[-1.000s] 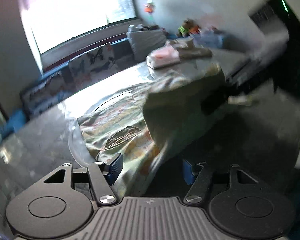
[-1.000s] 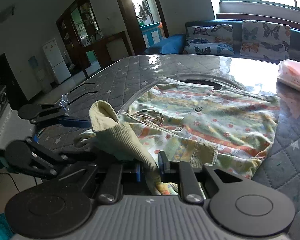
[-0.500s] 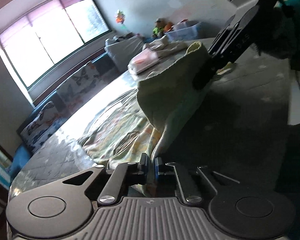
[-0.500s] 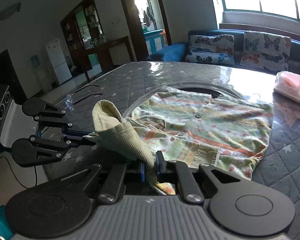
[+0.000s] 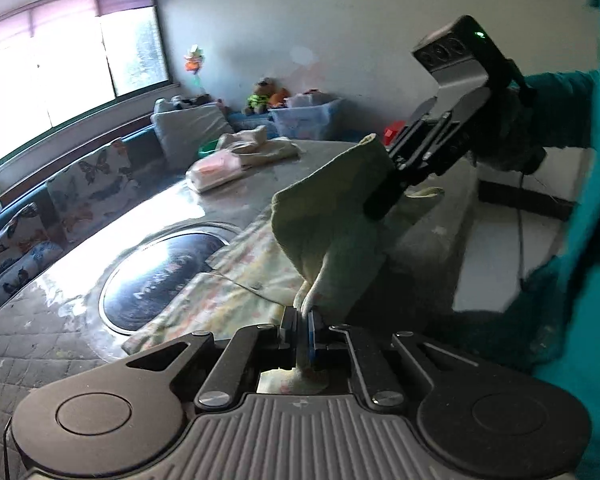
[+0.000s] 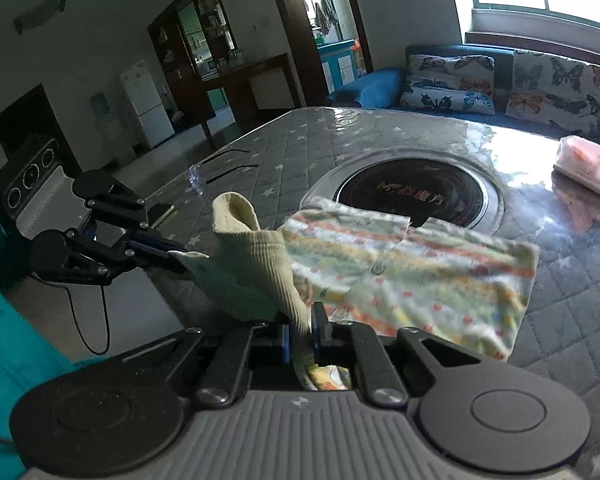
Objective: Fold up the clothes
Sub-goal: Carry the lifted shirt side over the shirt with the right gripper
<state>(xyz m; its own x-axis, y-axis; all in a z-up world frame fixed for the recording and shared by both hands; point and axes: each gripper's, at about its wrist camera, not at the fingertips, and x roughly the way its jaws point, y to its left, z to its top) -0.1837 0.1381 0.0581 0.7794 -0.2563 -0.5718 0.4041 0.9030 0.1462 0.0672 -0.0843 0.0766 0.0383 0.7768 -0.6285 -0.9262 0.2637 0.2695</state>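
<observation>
A small pale patterned shirt [image 6: 428,276] with striped print and a ribbed yellow hem lies partly on the grey quilted table [image 6: 308,140]. My left gripper [image 5: 303,326] is shut on one corner of the hem. My right gripper [image 6: 303,330] is shut on the other corner. The hem [image 5: 332,216] is stretched and lifted between the two grippers, above the table's near edge. The right gripper shows in the left wrist view [image 5: 384,200] and the left gripper shows in the right wrist view [image 6: 172,254]. The rest of the shirt [image 5: 236,280] trails flat on the table.
A round black hotplate [image 6: 412,194] is set in the table just behind the shirt. A pink packet [image 6: 580,158] and folded pale cloth [image 5: 260,148] lie at the far side. A sofa with butterfly cushions [image 6: 500,84] stands beyond. Floor lies beside the table.
My left gripper closed on the hem corner. Both grippers lifted the hem and pulled the shirt toward the near edge, uncovering the hotplate.
</observation>
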